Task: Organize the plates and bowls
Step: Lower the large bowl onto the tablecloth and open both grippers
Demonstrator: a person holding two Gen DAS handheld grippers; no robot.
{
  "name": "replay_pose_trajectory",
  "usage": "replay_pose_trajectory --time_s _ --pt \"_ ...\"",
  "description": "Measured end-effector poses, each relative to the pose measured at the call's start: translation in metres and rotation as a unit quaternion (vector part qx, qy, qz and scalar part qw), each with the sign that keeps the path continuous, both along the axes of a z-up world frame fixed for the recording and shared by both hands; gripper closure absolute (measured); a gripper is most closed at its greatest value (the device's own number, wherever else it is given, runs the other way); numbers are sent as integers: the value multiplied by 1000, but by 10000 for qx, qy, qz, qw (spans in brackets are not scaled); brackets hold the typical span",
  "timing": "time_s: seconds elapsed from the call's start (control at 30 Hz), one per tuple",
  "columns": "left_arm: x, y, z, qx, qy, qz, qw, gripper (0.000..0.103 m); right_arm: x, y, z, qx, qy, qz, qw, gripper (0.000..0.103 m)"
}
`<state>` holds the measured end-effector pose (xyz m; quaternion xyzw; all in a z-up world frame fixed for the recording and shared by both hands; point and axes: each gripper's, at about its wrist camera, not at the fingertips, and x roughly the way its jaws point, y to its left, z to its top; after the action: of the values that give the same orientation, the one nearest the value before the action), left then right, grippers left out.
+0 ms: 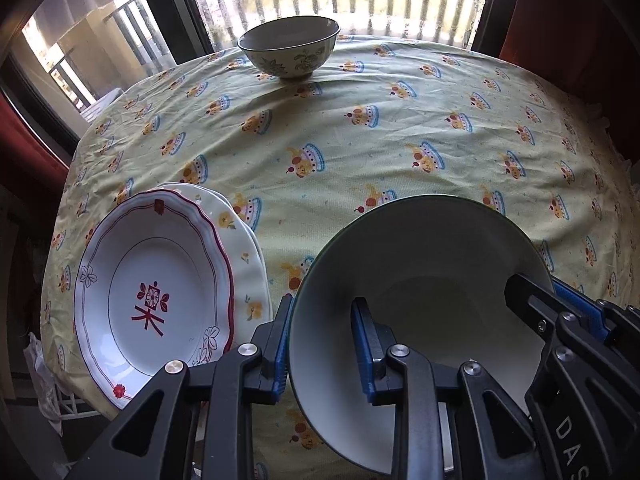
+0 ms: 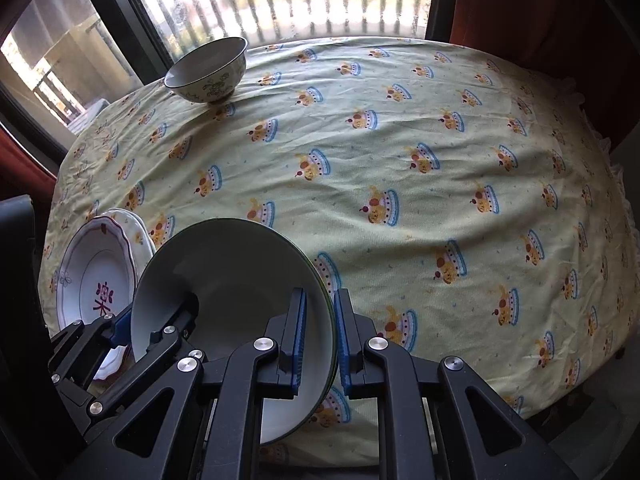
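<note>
A large white bowl with a dark green rim (image 1: 424, 264) is held between both grippers near the table's front edge. My left gripper (image 1: 322, 348) straddles its left rim, one pad inside and one outside. My right gripper (image 2: 320, 340) straddles its right rim (image 2: 240, 272) the same way, and also shows in the left wrist view (image 1: 560, 308). A stack of plates, topped by a white plate with red trim (image 1: 156, 284), lies to the left (image 2: 96, 276). A small floral bowl (image 1: 289, 46) stands at the far edge (image 2: 208, 70).
The round table wears a yellow patterned cloth (image 1: 400, 140) that also shows in the right wrist view (image 2: 440, 160). A window with a railing is behind it. Red curtains hang at both sides.
</note>
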<state>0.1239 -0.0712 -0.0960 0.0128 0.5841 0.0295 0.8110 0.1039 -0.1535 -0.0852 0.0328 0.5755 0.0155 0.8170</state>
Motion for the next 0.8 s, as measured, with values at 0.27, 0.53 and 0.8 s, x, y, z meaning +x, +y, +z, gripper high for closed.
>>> replay_pose_trajectory --time_s 0.27,0.53,0.8 --pt "0 -3 0 -15 -109 -50 9999 74 0 -4 -2 21 -59 -41 10000 86" --pt "2 -1 6 -274 95 -75 9996 46 1 -1 0 117 9 116 9999 75" --pt "13 14 30 -346 -203 -214 9990 26 10 10 23 89 -379 36 9992 40"
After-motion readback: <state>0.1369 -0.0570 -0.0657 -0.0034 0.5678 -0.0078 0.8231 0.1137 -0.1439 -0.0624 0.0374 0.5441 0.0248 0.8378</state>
